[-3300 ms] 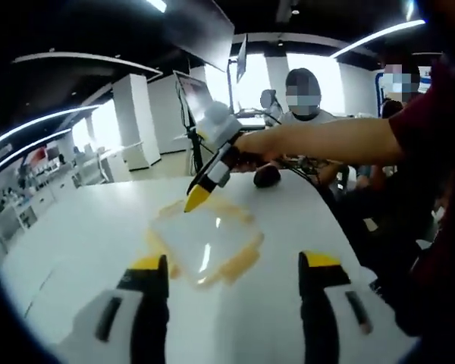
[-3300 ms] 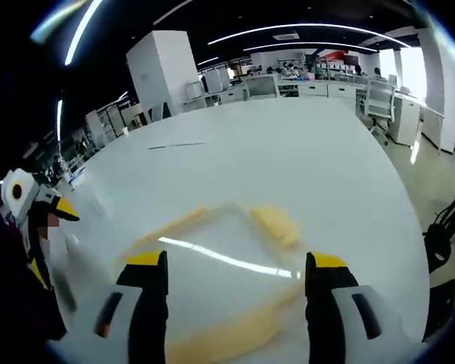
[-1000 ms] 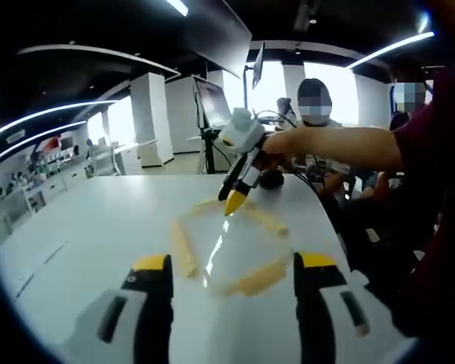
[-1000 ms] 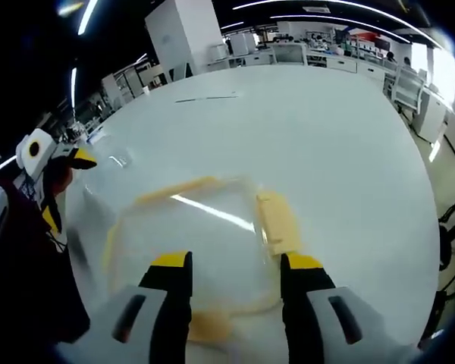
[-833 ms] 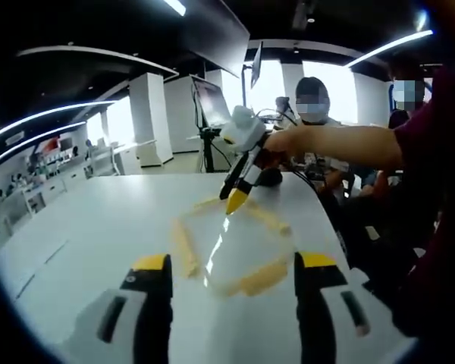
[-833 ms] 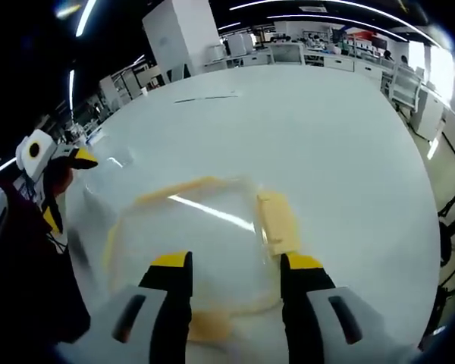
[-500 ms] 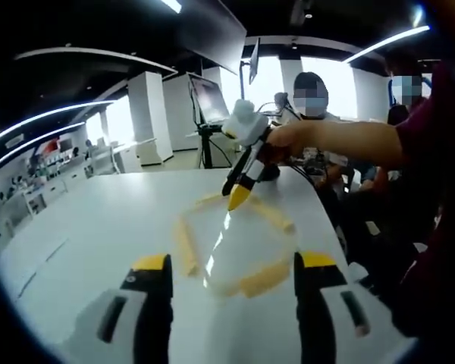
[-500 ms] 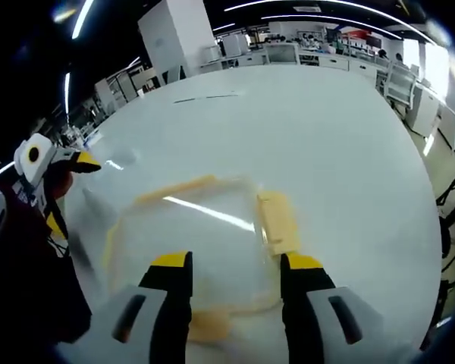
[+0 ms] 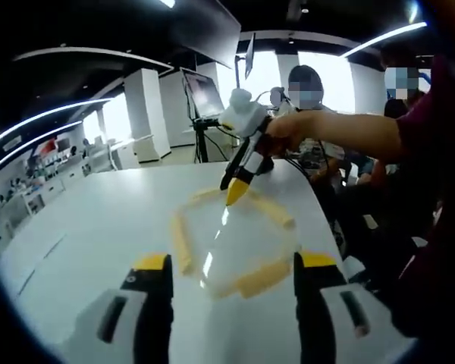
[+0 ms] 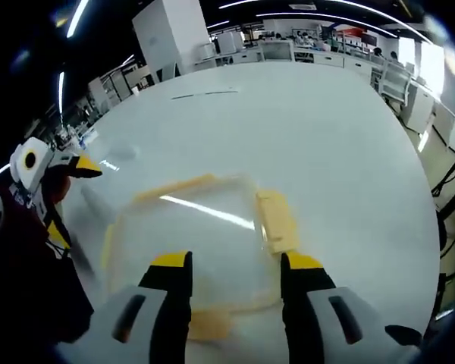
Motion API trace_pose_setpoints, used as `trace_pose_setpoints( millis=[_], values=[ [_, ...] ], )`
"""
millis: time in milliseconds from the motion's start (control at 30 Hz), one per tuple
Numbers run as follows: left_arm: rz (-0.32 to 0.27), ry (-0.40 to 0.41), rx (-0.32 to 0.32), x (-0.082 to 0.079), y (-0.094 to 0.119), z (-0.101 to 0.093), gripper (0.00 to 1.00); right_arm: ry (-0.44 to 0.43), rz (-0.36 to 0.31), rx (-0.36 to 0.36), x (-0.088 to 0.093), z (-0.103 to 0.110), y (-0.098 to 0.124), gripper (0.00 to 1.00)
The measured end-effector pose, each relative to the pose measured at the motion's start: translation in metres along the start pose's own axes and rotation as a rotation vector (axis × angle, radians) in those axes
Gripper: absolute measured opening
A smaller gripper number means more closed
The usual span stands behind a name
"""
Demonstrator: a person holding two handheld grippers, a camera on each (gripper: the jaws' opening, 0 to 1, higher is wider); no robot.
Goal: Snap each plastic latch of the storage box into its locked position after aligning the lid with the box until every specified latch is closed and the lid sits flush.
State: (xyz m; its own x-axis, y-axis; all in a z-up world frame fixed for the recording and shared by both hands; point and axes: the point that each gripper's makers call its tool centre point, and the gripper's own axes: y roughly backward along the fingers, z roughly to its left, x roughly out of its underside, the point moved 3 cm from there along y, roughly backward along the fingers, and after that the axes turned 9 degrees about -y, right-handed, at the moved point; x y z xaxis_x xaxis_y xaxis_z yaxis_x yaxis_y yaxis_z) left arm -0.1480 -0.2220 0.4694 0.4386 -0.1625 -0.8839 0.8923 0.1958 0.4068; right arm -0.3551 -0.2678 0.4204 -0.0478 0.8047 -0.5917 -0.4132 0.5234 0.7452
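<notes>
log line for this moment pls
stage: latching | storage box: on white table, lid on | right gripper: above far latch, contact unclear | left gripper: open, back from box

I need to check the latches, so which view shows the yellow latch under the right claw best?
The right gripper view: that latch lies large between its jaws. In the left gripper view, the right claw hides it at the storage box's far edge.
</notes>
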Motion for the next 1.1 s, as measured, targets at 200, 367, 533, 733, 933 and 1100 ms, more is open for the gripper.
trace_pose_setpoints(
  millis=[200,367,533,733,933,1100],
  values=[
    [0.016,-0.005,0.000,0.006,0.002,-0.007,0.64,-0.011,-0.004,0.004,0.004,0.005,0.001,0.46],
    [0.023,0.000,-0.003,0.010,0.004,-0.013,0.64,-0.016,-0.010,0.004,0.008,0.010,0.002,0.46],
    [0.030,0.003,0.002,0.013,0.005,-0.017,0.64,-0.025,-0.013,-0.002,0.013,0.015,0.003,0.47],
    [0.034,0.018,0.005,0.018,0.009,-0.024,0.63,-0.051,-0.021,0.007,0.018,0.018,0.005,0.47],
    [0.045,0.025,0.007,0.021,0.009,-0.024,0.63,-0.052,-0.028,0.011,0.023,0.023,0.006,0.47],
    [0.053,0.039,0.009,0.022,0.011,-0.025,0.62,-0.050,-0.033,0.017,0.028,0.029,0.008,0.47]
  ],
)
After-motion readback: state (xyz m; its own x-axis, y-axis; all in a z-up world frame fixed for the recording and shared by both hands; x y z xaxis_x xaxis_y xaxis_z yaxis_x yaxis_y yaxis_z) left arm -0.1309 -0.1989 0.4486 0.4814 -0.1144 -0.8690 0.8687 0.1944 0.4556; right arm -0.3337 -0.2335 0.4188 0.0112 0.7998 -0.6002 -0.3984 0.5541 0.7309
